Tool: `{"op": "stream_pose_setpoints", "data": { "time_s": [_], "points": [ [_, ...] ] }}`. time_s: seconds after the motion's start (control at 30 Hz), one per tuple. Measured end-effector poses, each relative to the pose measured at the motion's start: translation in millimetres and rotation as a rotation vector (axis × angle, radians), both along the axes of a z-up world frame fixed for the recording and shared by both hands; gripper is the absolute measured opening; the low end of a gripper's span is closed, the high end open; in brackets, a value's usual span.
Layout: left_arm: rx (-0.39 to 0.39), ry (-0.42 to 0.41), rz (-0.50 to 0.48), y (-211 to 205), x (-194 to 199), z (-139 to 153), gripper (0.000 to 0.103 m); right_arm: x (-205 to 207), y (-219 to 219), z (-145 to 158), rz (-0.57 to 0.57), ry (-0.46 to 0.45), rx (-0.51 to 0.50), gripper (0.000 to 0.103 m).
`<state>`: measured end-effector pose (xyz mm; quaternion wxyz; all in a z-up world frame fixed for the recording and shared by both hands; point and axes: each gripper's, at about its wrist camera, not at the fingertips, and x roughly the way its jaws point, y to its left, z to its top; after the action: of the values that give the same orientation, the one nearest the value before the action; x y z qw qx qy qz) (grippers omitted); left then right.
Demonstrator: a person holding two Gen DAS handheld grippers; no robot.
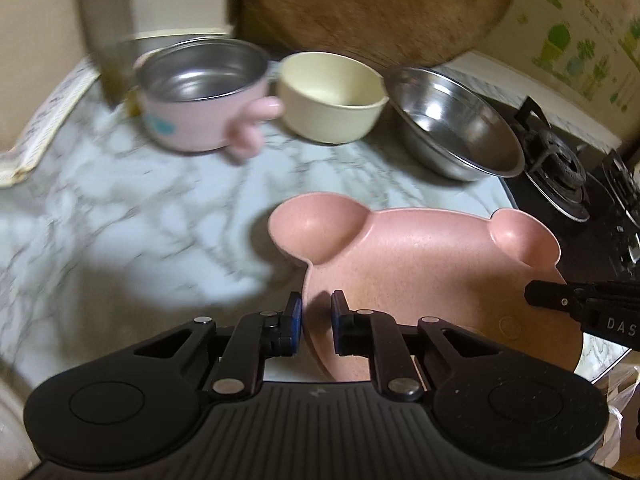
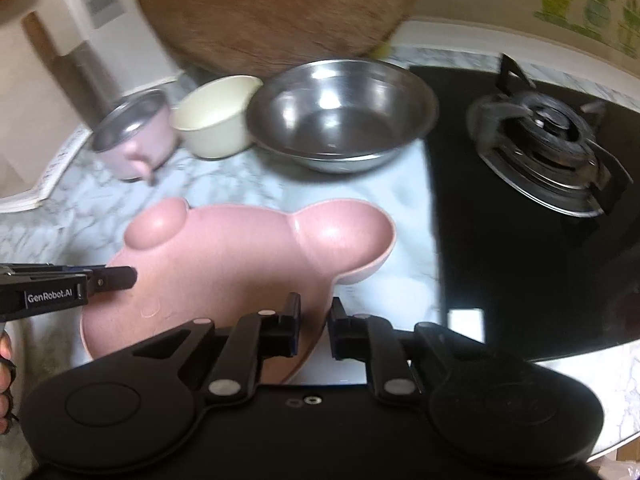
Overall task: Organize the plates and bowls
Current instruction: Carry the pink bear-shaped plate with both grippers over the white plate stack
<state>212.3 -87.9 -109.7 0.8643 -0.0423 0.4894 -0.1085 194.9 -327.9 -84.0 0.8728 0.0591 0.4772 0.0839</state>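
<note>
A pink bear-shaped plate with two round ears is at the near middle of the marble counter; it also shows in the right wrist view. My left gripper is shut on the plate's left rim. My right gripper is shut on its right rim, and its finger shows in the left wrist view. Behind stand a pink steel-lined cup, a cream bowl and a steel bowl, in a row; the steel bowl is also in the right wrist view.
A round wooden board leans on the back wall. A black gas hob with a burner lies to the right. A paper booklet lies at the left edge. The marble counter is bare at the left.
</note>
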Motion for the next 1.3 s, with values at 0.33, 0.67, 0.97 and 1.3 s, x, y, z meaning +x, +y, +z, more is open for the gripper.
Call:
{"op": "stream_pose_setpoints", "data": {
  "time_s": [0.33, 0.67, 0.97, 1.3],
  "points": [
    [-0.041, -0.029, 0.136, 58.8, -43.7, 25.9, 0.013, -7.8, 46.0, 26.0, 0.139, -0.048, 0.026, 0.013],
    [-0.005, -0.120, 0.277, 119.1, -93.2, 66.9, 0.013, -16.1, 101.5, 54.9, 0.290, -0.101, 0.098, 0.013],
    [0.022, -0.133, 0.442, 181.9, -147.6, 74.8, 0.013, -25.2, 172.7, 61.4, 0.472, -0.099, 0.129, 0.013],
    [0.068, -0.134, 0.612, 240.6, -200.4, 67.9, 0.013, -39.7, 255.2, 49.2, 0.661, -0.085, 0.160, 0.013]
  ]
}}
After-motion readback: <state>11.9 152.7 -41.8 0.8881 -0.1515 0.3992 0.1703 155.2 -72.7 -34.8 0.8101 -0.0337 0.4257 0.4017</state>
